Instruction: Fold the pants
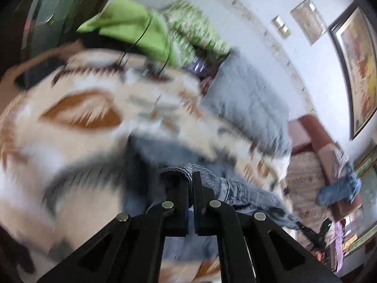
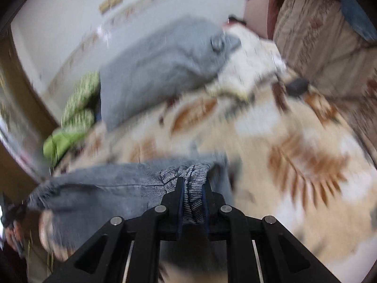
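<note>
The pants [image 1: 235, 188] are blue-grey denim with a ribbed edge. In the left wrist view my left gripper [image 1: 191, 176] is shut on that edge, and the cloth hangs off to the right above the bed. In the right wrist view my right gripper [image 2: 193, 184] is shut on a bunched ribbed part of the pants [image 2: 106, 188], which stretch away to the left. The pants are held up between both grippers over a cream bedspread with brown leaf prints [image 2: 294, 153]. Both views are motion-blurred.
A grey pillow [image 2: 160, 70] lies at the head of the bed by the white wall. Green cloths [image 1: 132, 26] are piled near it. A brown and beige sofa [image 2: 318, 35] stands beside the bed. A small dark object [image 2: 297, 86] lies on the bedspread.
</note>
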